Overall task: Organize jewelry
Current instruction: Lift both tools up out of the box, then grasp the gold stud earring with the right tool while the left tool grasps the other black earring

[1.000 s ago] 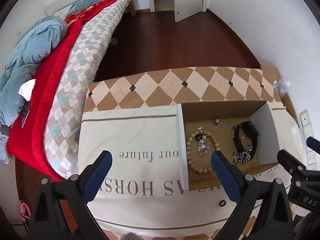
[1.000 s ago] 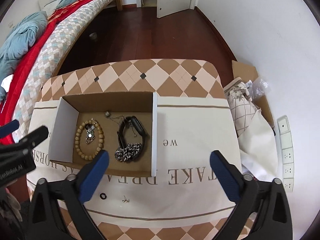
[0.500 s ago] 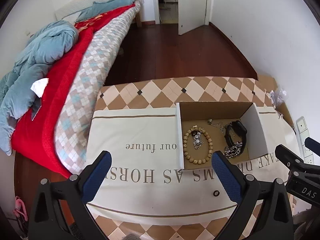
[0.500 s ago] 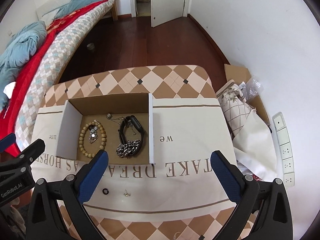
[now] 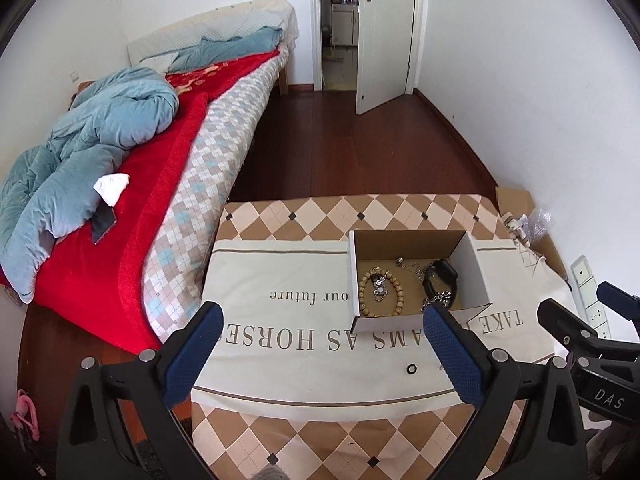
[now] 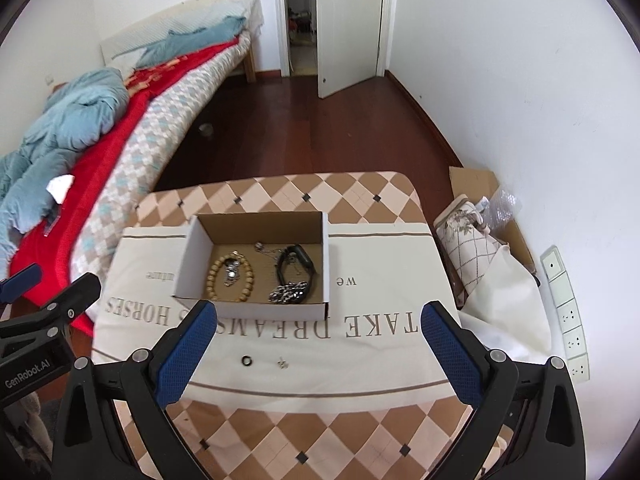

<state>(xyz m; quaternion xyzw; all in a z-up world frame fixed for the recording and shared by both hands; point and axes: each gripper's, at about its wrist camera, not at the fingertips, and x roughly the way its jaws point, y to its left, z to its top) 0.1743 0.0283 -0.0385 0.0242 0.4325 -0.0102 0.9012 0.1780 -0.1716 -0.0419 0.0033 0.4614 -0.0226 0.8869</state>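
My left gripper [image 5: 320,340] and my right gripper [image 6: 318,338] both hang above the near edge of the table [image 6: 320,440], jaws spread wide and holding nothing. Using the cardboard box [image 6: 256,310] as my landmark: just nearer to me than its front wall, on the cream printed cloth [image 6: 380,292], lie a small black ring [image 6: 247,360] and, a little to its right, a tiny metal earring [image 6: 283,363]. In the right wrist view both sit between my right gripper's blue pads [image 6: 186,354], below and apart from them. From the left wrist view the ring [image 5: 411,369] lies just inside that gripper's right-hand pad. Inside the box, the wooden bead bracelet [image 6: 230,282] lies at the left with a small silver piece in its loop; at the right are a silver chain [image 6: 289,293] near the front wall and a black band [image 6: 294,260] behind it. A thin necklace [image 6: 266,249] lies toward the back wall. Beyond the box, well apart, stand the bed [image 6: 120,128] and the open door [image 6: 346,20].
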